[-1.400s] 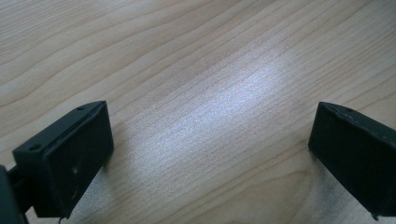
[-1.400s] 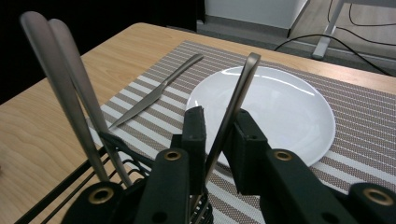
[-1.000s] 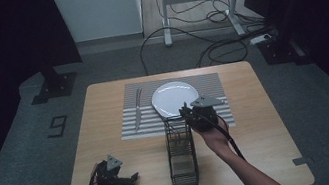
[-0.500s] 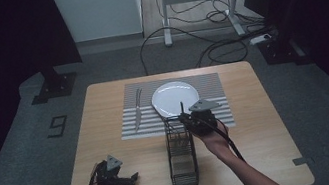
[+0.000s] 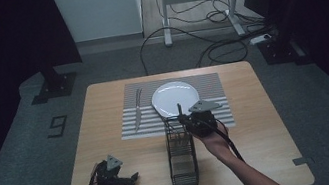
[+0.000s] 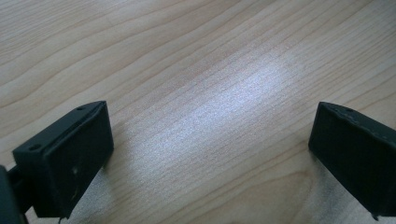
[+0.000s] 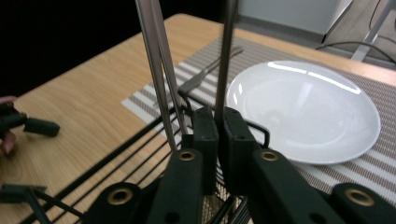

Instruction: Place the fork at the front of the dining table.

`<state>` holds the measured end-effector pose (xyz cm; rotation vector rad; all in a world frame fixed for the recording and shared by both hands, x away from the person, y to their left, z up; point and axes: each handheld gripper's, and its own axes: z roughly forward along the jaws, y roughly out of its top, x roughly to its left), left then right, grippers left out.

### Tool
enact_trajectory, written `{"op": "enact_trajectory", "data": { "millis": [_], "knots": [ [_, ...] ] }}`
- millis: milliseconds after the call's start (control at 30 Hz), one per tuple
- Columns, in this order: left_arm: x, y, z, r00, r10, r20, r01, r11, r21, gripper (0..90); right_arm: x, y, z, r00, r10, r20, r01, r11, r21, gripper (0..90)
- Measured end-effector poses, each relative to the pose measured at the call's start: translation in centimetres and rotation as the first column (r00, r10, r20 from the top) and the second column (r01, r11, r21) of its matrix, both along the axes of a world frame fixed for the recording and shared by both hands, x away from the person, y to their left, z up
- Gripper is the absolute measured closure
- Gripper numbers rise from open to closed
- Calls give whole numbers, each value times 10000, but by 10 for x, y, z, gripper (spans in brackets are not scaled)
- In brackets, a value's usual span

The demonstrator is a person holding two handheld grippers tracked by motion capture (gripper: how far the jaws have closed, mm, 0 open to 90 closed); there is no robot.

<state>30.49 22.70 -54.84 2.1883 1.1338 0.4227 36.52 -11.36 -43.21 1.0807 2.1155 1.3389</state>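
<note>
The right gripper (image 5: 183, 118) has just been closing its jaws, and they now pinch a thin metal utensil (image 7: 225, 56) that stands upright between them. Seen from the high view, the utensil's tip points toward twelve o'clock above the far end of the wire rack (image 5: 182, 160), close beside the white plate (image 5: 175, 96).
</note>
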Motion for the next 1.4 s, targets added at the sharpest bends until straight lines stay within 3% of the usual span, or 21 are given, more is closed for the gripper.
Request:
{"op": "enact_trajectory", "data": {
  "millis": [200,1033,1400],
  "knots": [
    [0,0,0,10000,-6,11,6,10000,9,0,-4,-6,17,9986,-140,505,127,9996,263,858],
    [1,0,0,10000,-4,4,4,10000,15,0,-17,-32,70,9862,-447,1593,224,9900,1391,858],
    [0,0,0,10000,-6,6,6,10000,13,0,-19,-57,79,9791,-964,1790,641,9819,1781,858]
  ]
}}
